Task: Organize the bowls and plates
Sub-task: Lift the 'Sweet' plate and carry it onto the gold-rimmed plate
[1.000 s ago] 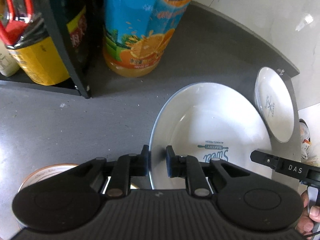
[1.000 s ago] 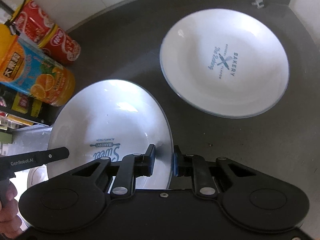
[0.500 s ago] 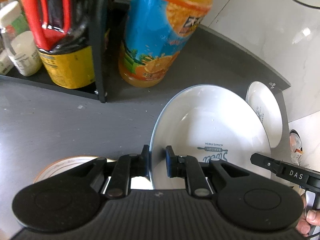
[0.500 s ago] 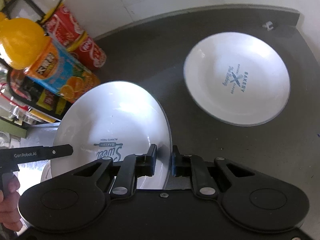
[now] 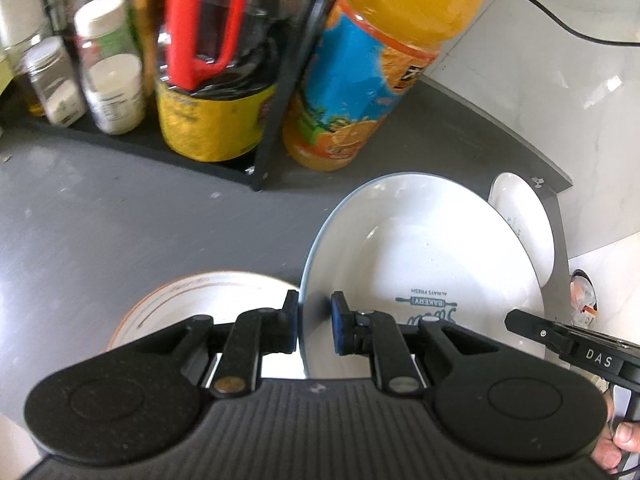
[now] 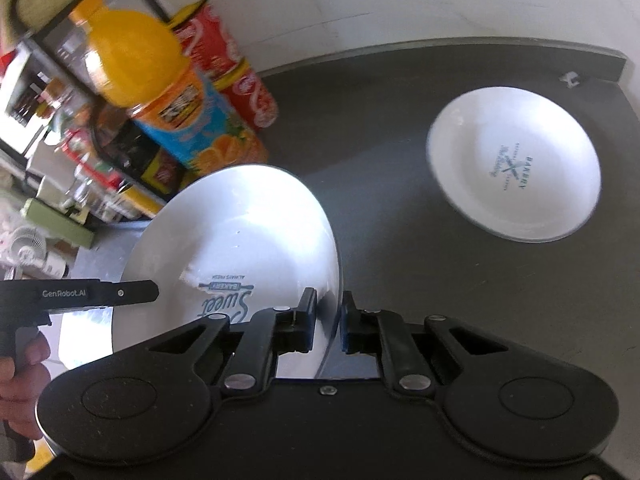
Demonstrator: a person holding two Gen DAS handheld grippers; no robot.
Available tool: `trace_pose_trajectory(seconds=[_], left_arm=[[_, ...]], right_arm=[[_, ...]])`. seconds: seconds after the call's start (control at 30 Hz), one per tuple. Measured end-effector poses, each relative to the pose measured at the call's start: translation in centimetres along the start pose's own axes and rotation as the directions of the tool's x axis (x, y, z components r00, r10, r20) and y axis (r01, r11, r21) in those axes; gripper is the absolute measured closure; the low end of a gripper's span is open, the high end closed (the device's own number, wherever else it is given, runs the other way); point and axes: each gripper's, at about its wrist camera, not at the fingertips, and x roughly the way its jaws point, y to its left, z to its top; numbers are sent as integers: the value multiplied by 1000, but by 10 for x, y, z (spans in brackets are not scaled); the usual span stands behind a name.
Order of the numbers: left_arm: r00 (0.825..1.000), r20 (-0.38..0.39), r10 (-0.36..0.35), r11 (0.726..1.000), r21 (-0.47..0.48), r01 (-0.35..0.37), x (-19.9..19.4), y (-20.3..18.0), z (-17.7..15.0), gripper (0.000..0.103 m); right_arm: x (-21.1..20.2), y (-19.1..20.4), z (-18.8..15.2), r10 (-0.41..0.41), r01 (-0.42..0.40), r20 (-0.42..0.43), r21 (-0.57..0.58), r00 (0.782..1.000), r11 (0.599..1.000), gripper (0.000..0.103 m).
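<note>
On the dark grey countertop point(image 6: 400, 280), both grippers pinch opposite rims of one white bakery plate point(image 5: 420, 264), held above it: left gripper point(image 5: 314, 320), right gripper point(image 6: 329, 316). Uneven pulling could slip it onto the orange-rimmed plate point(image 5: 192, 300) below.

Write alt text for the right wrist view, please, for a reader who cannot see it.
The right claw grips the rim of a white plate printed "Sweet", lifted above a dark counter. A second white plate lies flat farther right; an orange juice bottle stands behind.
</note>
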Motion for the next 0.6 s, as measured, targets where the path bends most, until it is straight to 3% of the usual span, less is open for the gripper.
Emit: trace_pose_trajectory(seconds=[0.6], left_arm=[[998, 8, 54, 991, -122, -53, -21, 61, -51, 88]], right_arm=[[16, 57, -31, 46, -60, -84, -171, 995, 983, 91]])
